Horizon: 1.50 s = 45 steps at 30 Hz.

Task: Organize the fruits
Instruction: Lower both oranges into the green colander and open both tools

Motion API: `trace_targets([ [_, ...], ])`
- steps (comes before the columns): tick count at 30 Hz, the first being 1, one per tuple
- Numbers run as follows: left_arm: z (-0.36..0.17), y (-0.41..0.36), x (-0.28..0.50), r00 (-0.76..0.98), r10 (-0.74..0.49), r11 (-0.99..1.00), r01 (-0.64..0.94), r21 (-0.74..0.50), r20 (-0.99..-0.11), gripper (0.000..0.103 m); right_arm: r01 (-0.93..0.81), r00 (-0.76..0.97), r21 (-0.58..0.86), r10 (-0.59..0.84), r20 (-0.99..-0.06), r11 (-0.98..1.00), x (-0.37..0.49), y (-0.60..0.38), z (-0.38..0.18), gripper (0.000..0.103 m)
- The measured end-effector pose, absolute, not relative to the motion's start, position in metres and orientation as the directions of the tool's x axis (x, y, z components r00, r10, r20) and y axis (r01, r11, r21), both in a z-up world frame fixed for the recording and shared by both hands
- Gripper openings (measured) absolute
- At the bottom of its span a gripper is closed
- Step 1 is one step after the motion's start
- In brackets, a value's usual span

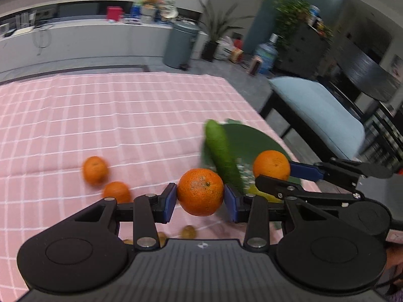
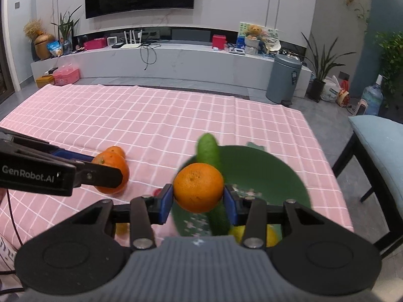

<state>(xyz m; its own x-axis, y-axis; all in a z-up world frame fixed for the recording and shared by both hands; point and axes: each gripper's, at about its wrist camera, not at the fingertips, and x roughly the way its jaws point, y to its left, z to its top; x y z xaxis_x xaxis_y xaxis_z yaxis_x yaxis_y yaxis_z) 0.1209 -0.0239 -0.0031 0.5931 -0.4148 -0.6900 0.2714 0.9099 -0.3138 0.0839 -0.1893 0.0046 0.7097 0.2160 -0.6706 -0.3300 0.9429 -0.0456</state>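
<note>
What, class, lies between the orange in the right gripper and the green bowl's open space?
A cucumber lies across the green bowl, right beneath the orange clamped in the right gripper. A lemon fills the near edge; the bowl's right side looks free.

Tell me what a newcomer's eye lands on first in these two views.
Two oranges, each clamped between blue pads: one in the left gripper, one in the right gripper, both lifted above the pink checked tablecloth. Next, the green plate near the table's right edge, with a cucumber lying across it.
</note>
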Motion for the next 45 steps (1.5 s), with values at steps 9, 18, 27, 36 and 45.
trace_targets([
  [9, -0.011, -0.075, 0.145, 0.471, -0.507, 0.854, 0.384, -0.350, -0.721, 0.046, -0.317, 0.665, -0.046, 0.187, -0.723, 0.947, 0.087, -0.236, -0.001, 0.040],
  [18, -0.029, -0.101, 0.165, 0.388, -0.489, 0.854, 0.394, -0.339, -0.781, 0.046, -0.309, 0.604, 0.023, 0.215, -0.767, 0.951, 0.110, -0.255, -0.023, 0.040],
  [27, -0.044, -0.107, 0.187, 0.326, -0.449, 0.878, 0.336, -0.342, -0.832, 0.046, -0.372, 0.592, -0.037, 0.206, -0.779, 0.928, 0.146, -0.256, -0.039, 0.040],
  [36, -0.052, -0.105, 0.197, 0.307, -0.427, 0.891, 0.305, -0.337, -0.850, 0.046, -0.403, 0.565, -0.021, 0.231, -0.792, 0.915, 0.168, -0.250, -0.056, 0.040],
  [45, -0.049, -0.103, 0.194, 0.332, -0.427, 0.892, 0.308, -0.331, -0.841, 0.058, -0.395, 0.561, 0.001, 0.242, -0.792, 0.919, 0.172, -0.251, -0.058, 0.041],
])
